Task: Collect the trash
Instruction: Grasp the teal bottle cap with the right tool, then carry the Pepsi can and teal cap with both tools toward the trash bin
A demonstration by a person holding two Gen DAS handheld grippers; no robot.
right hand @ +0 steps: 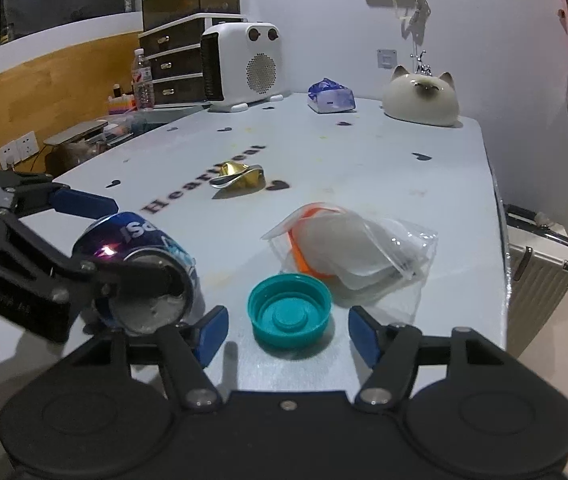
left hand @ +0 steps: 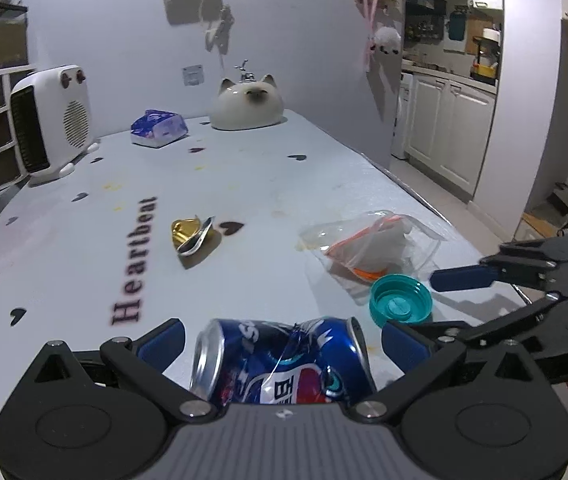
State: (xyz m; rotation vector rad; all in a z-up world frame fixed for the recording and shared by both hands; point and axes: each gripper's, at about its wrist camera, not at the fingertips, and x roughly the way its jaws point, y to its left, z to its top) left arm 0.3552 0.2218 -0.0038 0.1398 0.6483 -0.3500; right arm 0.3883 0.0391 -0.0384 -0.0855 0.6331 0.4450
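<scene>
A dented blue soda can [left hand: 284, 364] lies on its side on the pale table, between the fingers of my left gripper [left hand: 284, 340]. The jaws stand open, with a little table showing on either side of the can. In the right wrist view the same can [right hand: 136, 256] shows its end, with a left finger [right hand: 84, 202] above it. My right gripper [right hand: 288, 334] is open, and a teal bottle cap [right hand: 290, 310] lies upside down just ahead between its fingertips. Beyond the cap lies a clear zip bag [right hand: 348, 248] with an orange strip. Further out sits a gold foil wrapper [right hand: 240, 176].
At the table's far end stand a white fan heater [left hand: 50, 120], a blue tissue pack [left hand: 158, 128] and a cat-shaped ornament [left hand: 250, 104]. The table's right edge [right hand: 496, 200] drops off beside a suitcase [right hand: 540, 272]. Drawers [right hand: 180, 60] stand behind the heater.
</scene>
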